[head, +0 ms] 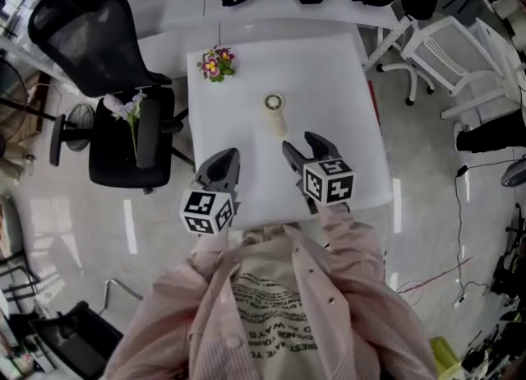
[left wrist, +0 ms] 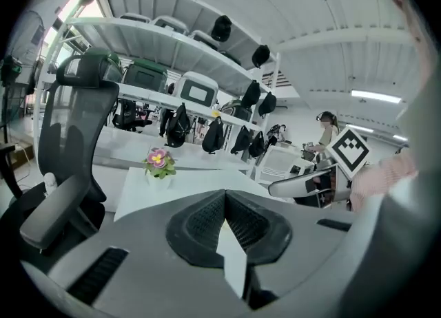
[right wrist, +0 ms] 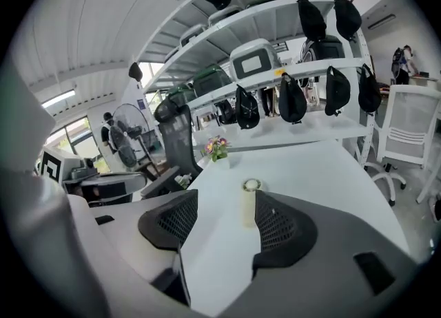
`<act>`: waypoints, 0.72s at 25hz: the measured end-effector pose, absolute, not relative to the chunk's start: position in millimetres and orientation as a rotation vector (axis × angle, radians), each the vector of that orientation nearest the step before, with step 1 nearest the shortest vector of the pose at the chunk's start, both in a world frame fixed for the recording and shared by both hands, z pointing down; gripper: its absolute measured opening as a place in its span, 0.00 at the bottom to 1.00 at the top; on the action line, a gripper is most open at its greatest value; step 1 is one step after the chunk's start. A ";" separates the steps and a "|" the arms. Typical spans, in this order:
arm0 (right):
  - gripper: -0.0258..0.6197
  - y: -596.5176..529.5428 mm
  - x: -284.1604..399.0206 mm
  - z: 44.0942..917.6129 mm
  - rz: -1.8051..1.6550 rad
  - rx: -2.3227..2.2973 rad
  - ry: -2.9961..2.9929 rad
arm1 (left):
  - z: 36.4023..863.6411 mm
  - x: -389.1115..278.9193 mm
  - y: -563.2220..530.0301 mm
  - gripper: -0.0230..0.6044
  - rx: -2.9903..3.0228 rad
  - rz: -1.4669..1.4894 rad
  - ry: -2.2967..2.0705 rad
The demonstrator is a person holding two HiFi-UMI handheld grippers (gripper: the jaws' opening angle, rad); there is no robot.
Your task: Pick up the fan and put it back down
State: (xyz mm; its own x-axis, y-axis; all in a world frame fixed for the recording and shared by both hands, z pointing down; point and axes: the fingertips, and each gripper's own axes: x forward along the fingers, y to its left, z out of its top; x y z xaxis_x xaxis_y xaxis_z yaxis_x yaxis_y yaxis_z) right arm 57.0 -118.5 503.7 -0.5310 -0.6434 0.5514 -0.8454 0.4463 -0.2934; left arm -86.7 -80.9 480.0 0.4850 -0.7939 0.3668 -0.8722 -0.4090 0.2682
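Fan: small cream handheld fan [head: 275, 113] with a ring-shaped head and a slim handle. I cannot tell whether it lies flat or stands on end.
Where it is: on the white table [head: 329, 82], just above the centre of the head view. In the right gripper view [right wrist: 249, 203] it shows in the gap between the jaws but beyond them, untouched.
Handling: probably light, hard plastic with a smooth and somewhat slippery shell. The ringed head looks like the fragile part.
Hold: the handle is the safest place to grip, low on its length and away from the head.
Right gripper [head: 300, 146]: jaws spread wide with nothing between the pads, lined up on the fan from just below it in the frame.
Left gripper [head: 223, 164]: jaws pressed together and empty, at the table's lower left edge.
Flower pot [head: 217, 64]: at the table's upper left corner, well apart from the fan.
Office chair [head: 123, 82]: black, left of the table.
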 end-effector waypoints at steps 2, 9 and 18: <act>0.42 -131.7 54.4 515.5 0.800 1.233 -2.331 | 488.0 -83.9 -92.2 0.04 2.295 0.268 -1.388; 0.42 -170.4 43.8 557.8 0.898 1.133 -2.277 | 522.2 -79.3 -126.9 0.04 2.197 0.303 -1.410; 0.42 -200.3 34.2 611.1 0.986 1.076 -2.189 | 558.8 -74.7 -151.1 0.04 2.113 0.337 -1.419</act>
